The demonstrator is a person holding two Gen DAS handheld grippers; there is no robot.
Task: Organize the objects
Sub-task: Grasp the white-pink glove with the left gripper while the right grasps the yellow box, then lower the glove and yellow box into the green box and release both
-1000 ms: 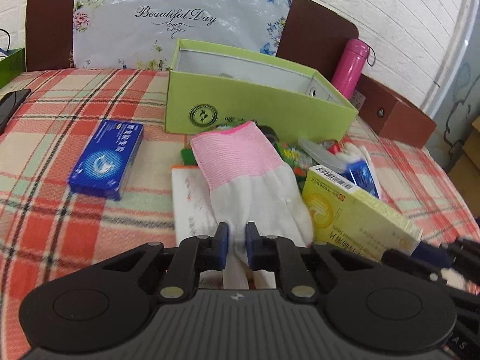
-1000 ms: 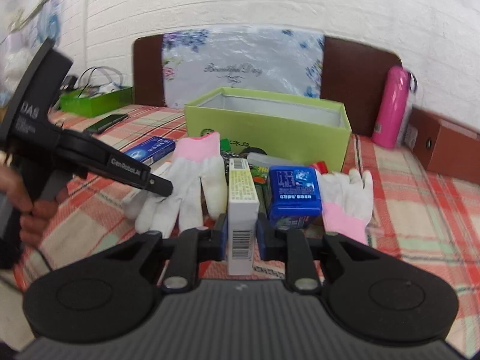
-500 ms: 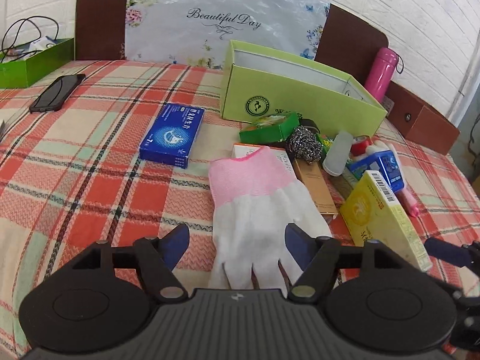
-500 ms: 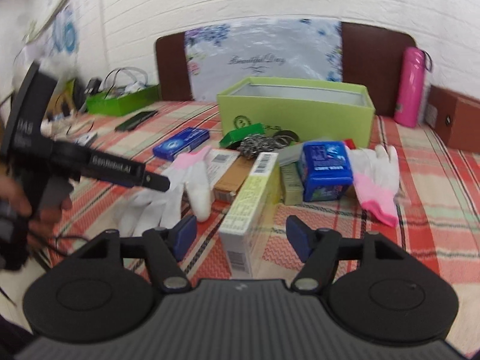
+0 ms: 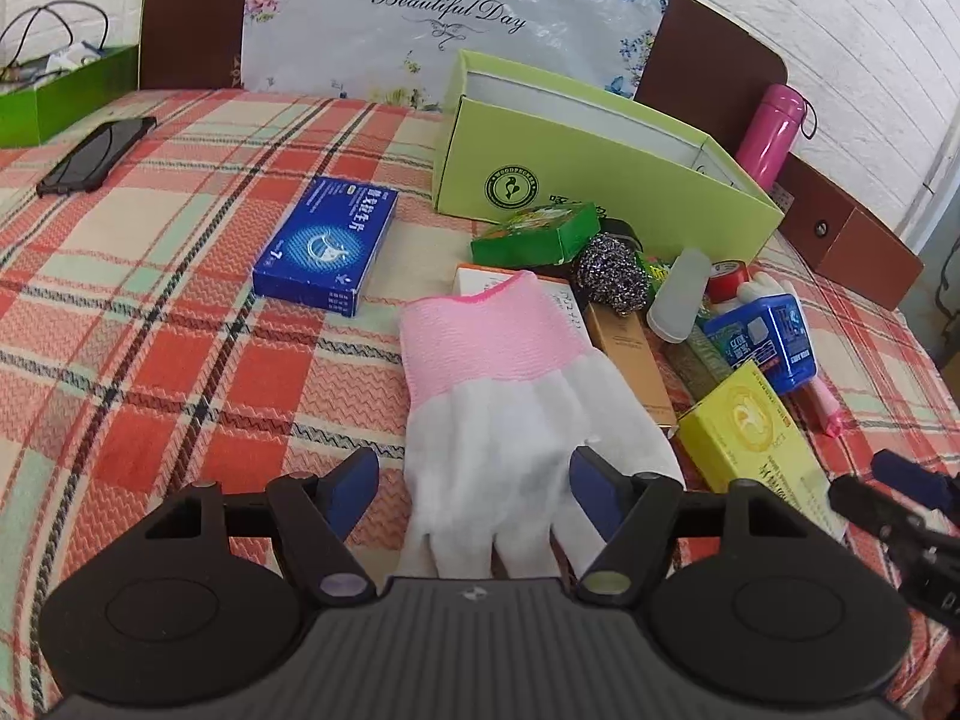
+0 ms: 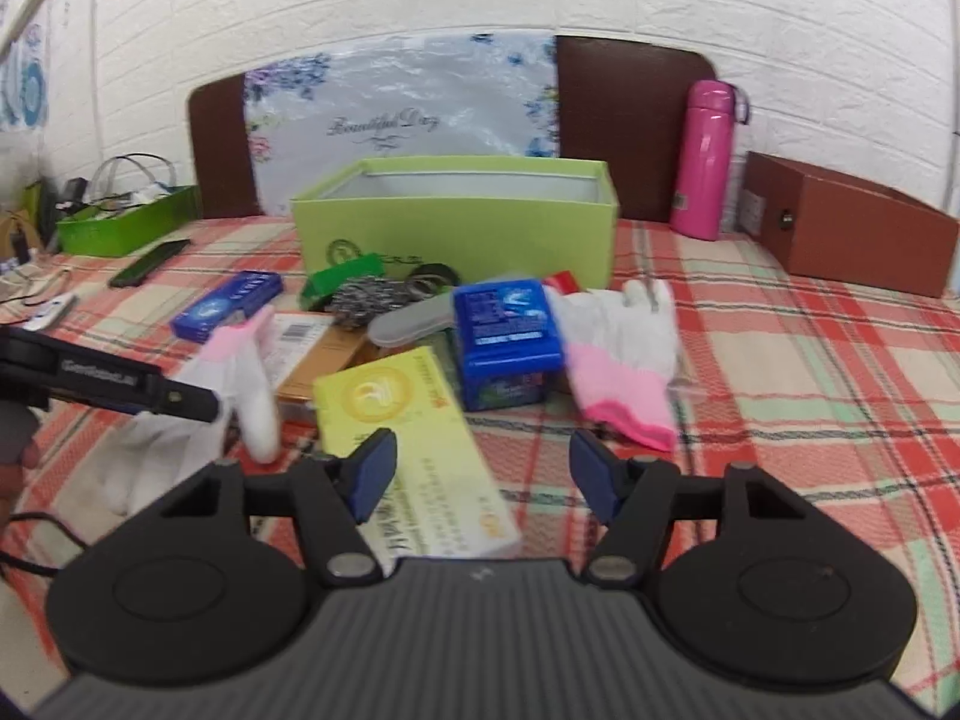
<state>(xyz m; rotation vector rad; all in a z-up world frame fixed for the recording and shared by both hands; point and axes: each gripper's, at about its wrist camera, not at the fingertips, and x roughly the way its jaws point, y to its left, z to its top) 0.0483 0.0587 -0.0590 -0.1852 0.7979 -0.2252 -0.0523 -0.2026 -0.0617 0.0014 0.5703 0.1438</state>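
Note:
My left gripper (image 5: 474, 495) is open and empty, its jaws on either side of the fingers of a pink-cuffed white glove (image 5: 504, 396) that lies flat on the plaid cloth. My right gripper (image 6: 483, 480) is open and empty above a yellow box (image 6: 414, 444) that lies flat; the box also shows in the left wrist view (image 5: 756, 444). A second pink-cuffed glove (image 6: 624, 354) lies to the right. The open green box (image 6: 462, 222) stands behind the pile and looks empty.
A flat blue box (image 5: 327, 243), a small green box (image 5: 534, 234), a steel scourer (image 5: 612, 273), a blue pack (image 6: 507, 324) and a brown carton (image 5: 630, 354) lie in the pile. A pink flask (image 6: 705, 162), brown box (image 6: 852, 228), phone (image 5: 99, 153) and green tray (image 6: 129, 222) sit around.
Both grippers opened. The left let go of the glove and the right let go of the yellow box, which now lies flat. Both pulled back and up from the pile.

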